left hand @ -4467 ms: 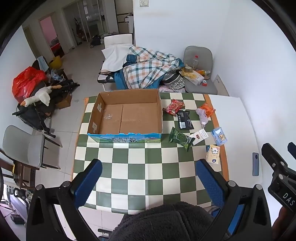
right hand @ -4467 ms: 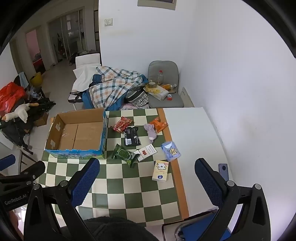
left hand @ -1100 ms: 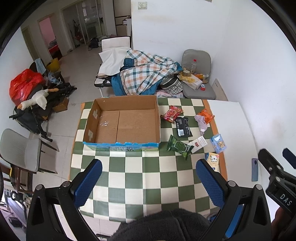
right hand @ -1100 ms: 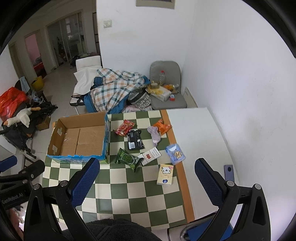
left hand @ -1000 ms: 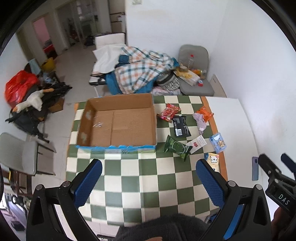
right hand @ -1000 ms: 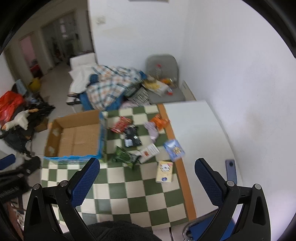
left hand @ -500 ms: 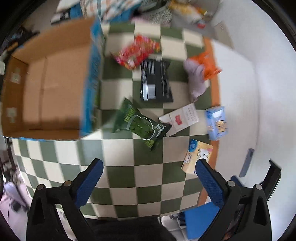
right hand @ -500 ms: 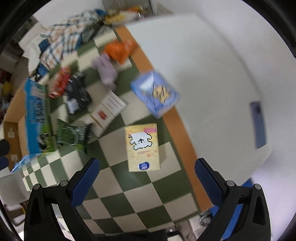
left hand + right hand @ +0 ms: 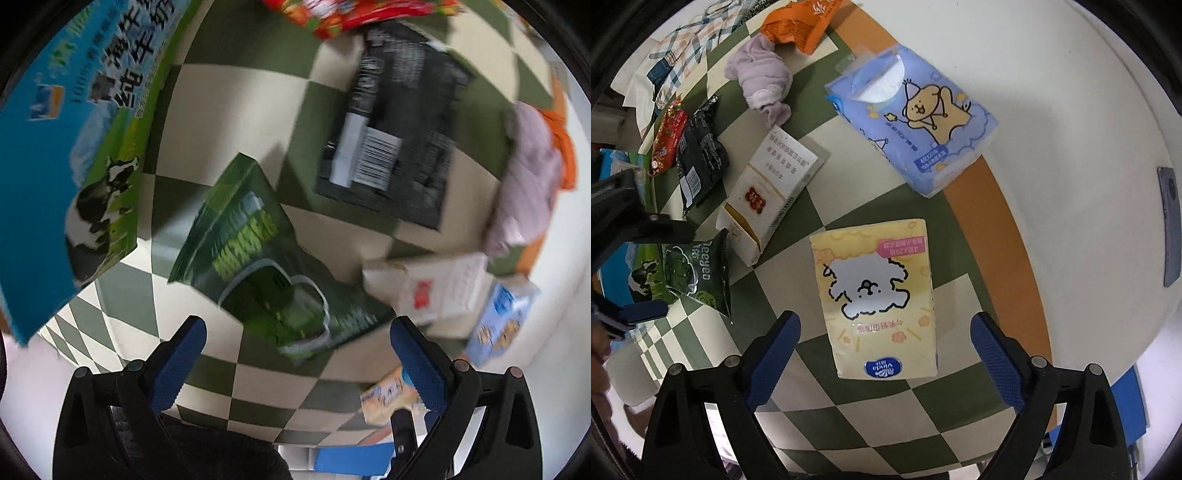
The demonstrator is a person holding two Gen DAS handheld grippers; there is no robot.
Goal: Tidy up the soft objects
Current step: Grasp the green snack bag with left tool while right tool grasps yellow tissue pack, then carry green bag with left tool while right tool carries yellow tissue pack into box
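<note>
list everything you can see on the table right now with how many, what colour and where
tissue pack: 1, yellow, between the right fingers
tissue pack: 1, blue, on the cloth's orange border
snack bag: 1, green, ahead of the left gripper
packet: 1, black, beyond the green bag
snack bag: 1, red, far end
snack bag: 1, orange, far end
sock: 1, lilac, beside the orange bag
small carton: 1, white, centre
milk box: 1, blue, left
phone: 1, grey, bare white tabletop
left gripper: open
right gripper: open
</note>
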